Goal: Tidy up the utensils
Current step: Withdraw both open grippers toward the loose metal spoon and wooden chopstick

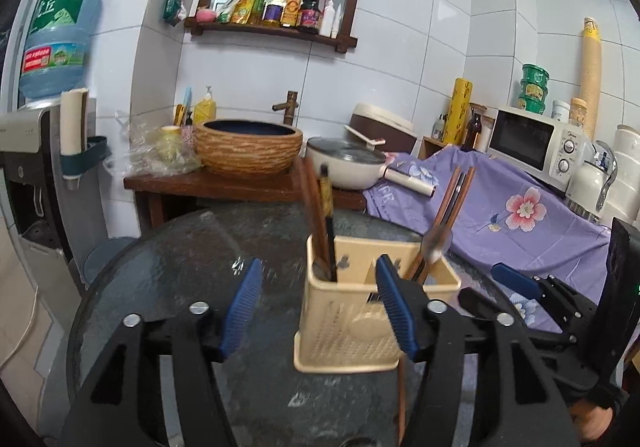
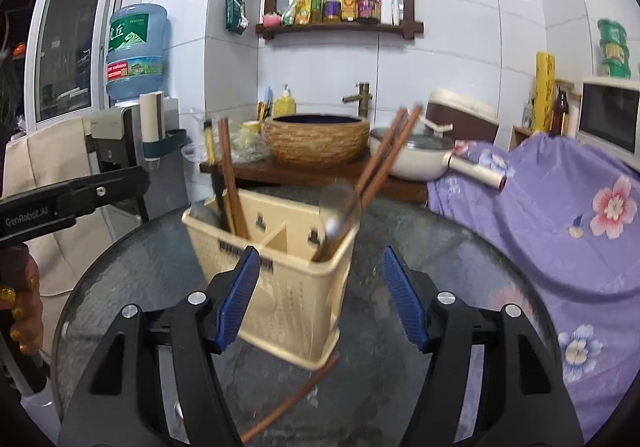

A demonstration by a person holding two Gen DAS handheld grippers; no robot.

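Both tongs, left and right, gape empty before the holder; one chopstick lies on the table.

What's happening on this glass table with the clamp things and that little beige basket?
A person is sorting utensils with a handheld tool in each hand. The left tool and the right tool are both open and empty, pointed at the beige utensil holder on the round glass table. Chopsticks and what looks like a spoon already stand in its compartments. One wooden chopstick lies loose on the table in front of the holder, not yet picked up.
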